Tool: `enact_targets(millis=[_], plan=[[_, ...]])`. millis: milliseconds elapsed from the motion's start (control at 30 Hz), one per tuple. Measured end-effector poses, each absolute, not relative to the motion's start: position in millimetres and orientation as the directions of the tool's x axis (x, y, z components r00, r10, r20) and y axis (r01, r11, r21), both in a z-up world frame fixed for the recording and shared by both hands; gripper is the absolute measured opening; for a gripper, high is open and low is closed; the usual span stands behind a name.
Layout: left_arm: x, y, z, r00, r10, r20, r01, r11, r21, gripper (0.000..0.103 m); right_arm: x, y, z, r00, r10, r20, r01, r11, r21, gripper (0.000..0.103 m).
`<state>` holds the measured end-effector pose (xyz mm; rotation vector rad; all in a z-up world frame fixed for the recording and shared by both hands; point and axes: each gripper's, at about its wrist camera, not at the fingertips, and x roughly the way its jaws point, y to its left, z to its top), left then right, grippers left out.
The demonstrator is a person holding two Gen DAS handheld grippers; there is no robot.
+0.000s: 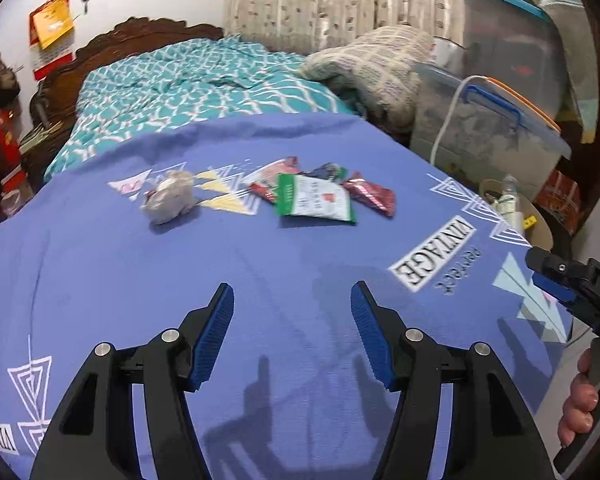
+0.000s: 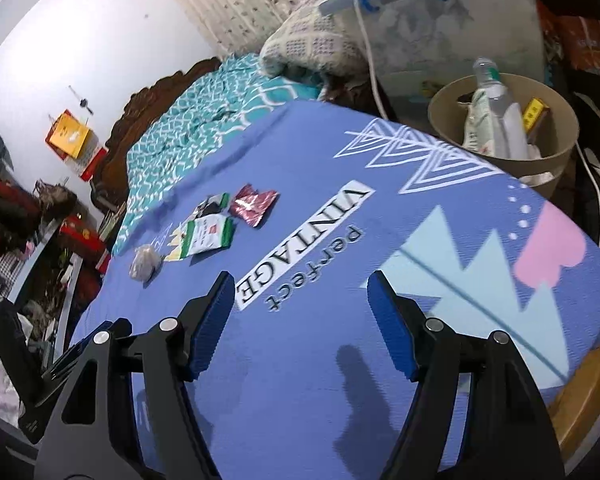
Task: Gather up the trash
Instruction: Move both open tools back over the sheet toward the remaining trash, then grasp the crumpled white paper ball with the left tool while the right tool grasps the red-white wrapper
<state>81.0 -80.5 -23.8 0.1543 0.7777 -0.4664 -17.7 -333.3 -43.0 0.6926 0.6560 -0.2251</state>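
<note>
Trash lies on a blue printed bedsheet: a crumpled grey paper ball, a green-and-white packet, a dark red wrapper and a red-and-white wrapper behind. They also show in the right wrist view: the ball, the green packet, the red wrapper. My left gripper is open and empty, above the sheet, short of the trash. My right gripper is open and empty, and also shows from the side. A tan bin with a bottle and packets stands beside the bed at right.
A teal patterned blanket and a folded knit blanket lie further up the bed. Clear plastic storage boxes with a white cable stand right of the bed. Cluttered shelves stand left. A carved wooden headboard is behind.
</note>
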Motion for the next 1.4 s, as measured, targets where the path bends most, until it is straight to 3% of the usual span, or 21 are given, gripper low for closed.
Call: enact_targets(millis=[700,967,1200,1400], plan=[[135,-10,-43,0.626,-0.264,-0.733,0.314,0.947,-0.074,0.058,47,-288,-33,0.745,0.088,-0.661,0.311,0.831,0.461,0.071],[162,36,-58,0.618,-0.228,-0.752,0.205,0.971,-0.125,0.058,104,-246,-28,0.716,0.182,-0.674,0.173,0.889,0.424,0.071],[177,46,-52,0.588,-0.278,-0.759,0.200,0.960,-0.197,0.059,175,-227,-23,0.700,0.195,-0.687,0.094,0.928,0.360,0.068],[214,15,-19,0.613,-0.254,-0.748,0.281,0.955,-0.095,0.080,264,-272,-29,0.632,0.236,-0.738,0.090,0.924,0.372,0.069]])
